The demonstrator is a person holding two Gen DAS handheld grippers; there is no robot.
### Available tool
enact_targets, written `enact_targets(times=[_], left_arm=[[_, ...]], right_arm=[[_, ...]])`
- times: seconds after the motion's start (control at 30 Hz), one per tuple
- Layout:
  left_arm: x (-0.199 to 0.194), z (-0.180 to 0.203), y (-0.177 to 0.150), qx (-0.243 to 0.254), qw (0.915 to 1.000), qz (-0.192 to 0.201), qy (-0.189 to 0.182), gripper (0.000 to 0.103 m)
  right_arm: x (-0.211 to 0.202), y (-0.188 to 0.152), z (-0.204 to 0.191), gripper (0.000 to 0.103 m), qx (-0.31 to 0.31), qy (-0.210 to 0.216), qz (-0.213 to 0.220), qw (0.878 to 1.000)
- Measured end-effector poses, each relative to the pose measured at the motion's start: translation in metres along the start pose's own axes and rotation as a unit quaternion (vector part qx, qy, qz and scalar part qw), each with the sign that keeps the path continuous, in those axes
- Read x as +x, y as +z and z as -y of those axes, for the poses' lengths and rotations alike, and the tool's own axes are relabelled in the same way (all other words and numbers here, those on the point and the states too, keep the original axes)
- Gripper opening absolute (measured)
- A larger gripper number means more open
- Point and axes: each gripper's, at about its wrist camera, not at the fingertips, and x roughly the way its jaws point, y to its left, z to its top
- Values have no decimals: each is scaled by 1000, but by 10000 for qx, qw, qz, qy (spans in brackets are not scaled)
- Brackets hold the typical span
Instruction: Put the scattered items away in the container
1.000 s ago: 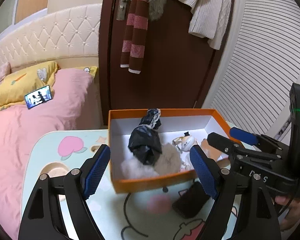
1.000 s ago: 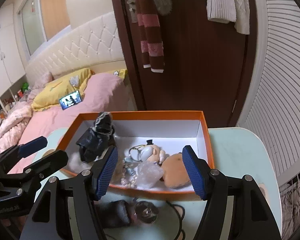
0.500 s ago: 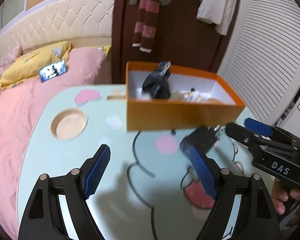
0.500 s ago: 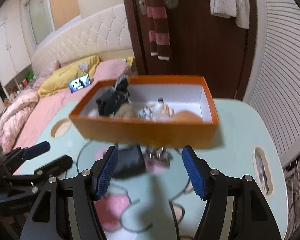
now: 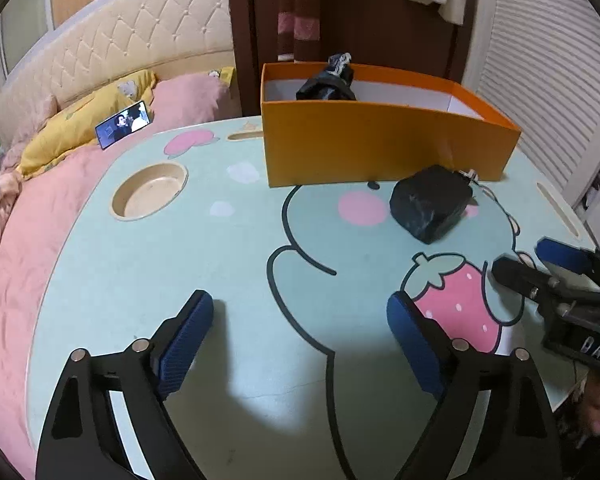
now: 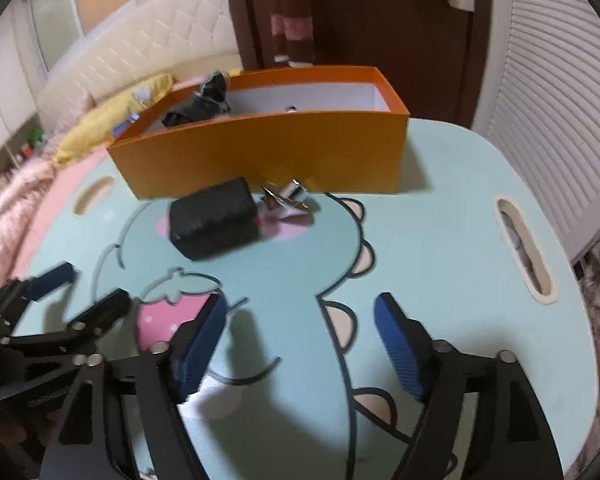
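Observation:
An orange box [image 5: 380,140] [image 6: 260,152] stands at the far side of the table with a black bundled item [image 5: 328,84] [image 6: 198,106] sticking up inside. A black pouch [image 5: 430,204] [image 6: 214,216] lies on the table in front of the box, with a small clear shiny item [image 6: 286,194] [image 5: 471,176] beside it. My left gripper [image 5: 300,344] is open and empty, low over the near table. My right gripper [image 6: 300,344] is open and empty, also near, and shows at the right edge of the left wrist view [image 5: 540,264].
The pale green cartoon-print table [image 5: 220,264] has a round cup recess [image 5: 150,191] at far left and a slot [image 6: 524,248] at right. A pink bed with a phone [image 5: 122,124] lies left. A dark door and louvred panel stand behind.
Both grippers have drawn back and down from over the box to low above the near table. The box now looks farther away, and the pouch lies ahead of the fingers.

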Motion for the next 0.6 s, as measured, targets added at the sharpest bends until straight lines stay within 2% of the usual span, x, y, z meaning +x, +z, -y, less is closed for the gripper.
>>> enact_targets(times=[0.07,0.1,0.6], left_arm=[[2,-2,0,-76,9999,-77,69,102],[3,-2,0,-108,9998,-111,93,103],[3,-4,-1,-126,9998,-87,119,103]], right_arm=[[2,-2,-1,103,-67,-132,-15,9999],[3,-4,-2,103,-129,-221,13,9997],[3,-12,1,103,-183,-174,181,9995]])
